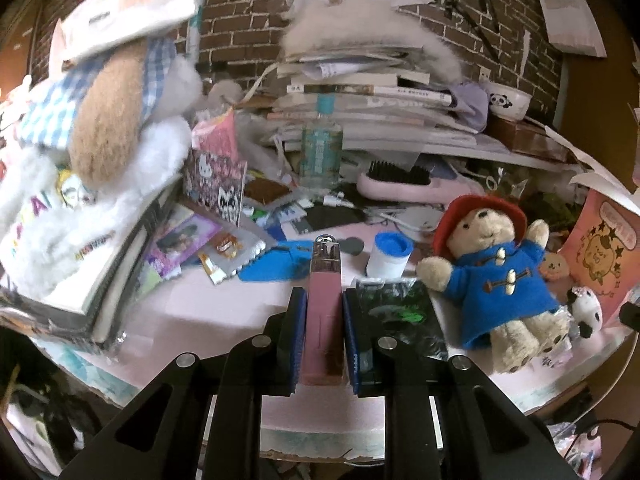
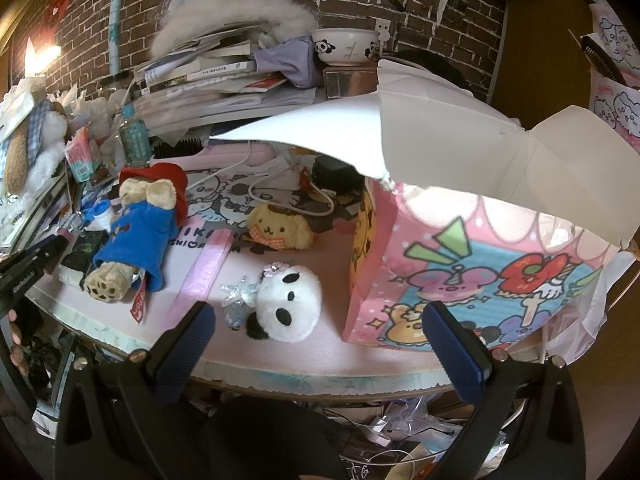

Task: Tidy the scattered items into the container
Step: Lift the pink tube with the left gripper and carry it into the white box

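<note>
My left gripper (image 1: pixel 324 312) clamps a pink tube (image 1: pixel 324 300) at frame centre; the right gripper (image 2: pixel 320 344) is spread wide, empty. The tube may slip before the pink box (image 2: pixel 460 264) at right, because the grip is near one end.

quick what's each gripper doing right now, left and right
Left gripper: jaws shut on the pink tube.
Right gripper: jaws open, empty, near the panda plush.

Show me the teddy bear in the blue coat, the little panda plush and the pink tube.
teddy bear (image 1: pixel 506 276), left wrist view, blue coat.
panda plush (image 2: pixel 290 306), right wrist view, white face.
pink tube (image 1: pixel 324 312), left wrist view, its body.
</note>
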`<state>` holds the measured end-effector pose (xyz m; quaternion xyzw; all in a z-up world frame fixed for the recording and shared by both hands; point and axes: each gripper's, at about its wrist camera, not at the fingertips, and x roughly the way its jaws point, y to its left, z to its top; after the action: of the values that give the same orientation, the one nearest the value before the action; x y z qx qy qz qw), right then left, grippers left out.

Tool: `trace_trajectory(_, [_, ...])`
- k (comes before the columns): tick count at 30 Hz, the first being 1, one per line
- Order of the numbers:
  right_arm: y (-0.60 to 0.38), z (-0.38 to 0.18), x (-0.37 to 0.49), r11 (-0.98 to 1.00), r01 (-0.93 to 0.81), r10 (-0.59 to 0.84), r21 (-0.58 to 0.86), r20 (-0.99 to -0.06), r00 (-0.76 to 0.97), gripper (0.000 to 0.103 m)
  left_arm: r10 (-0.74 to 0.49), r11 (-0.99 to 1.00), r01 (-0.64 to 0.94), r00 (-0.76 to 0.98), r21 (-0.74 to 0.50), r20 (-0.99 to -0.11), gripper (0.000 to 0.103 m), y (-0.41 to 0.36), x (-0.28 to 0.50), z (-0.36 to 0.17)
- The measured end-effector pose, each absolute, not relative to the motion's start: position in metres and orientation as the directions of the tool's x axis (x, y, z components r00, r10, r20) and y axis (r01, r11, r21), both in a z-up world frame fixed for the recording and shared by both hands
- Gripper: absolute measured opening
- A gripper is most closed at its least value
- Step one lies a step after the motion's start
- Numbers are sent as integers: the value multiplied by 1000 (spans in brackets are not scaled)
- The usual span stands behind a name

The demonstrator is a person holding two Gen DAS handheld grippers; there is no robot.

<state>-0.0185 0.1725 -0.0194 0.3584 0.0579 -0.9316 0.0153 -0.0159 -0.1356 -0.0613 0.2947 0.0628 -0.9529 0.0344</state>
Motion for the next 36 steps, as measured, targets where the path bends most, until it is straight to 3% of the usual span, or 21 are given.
trace_trajectory(16, [183,-16,-11,-993,91,-16,-79,-664,-748,103,79,-996,-86,-872,-7,-483,13,-65,-35,24])
trace_trajectory(36, [214,-26,-3,-994,107,-61,-27,-677,-733,103,437,-799,-595,-677,91,-592,13,131,-75,108])
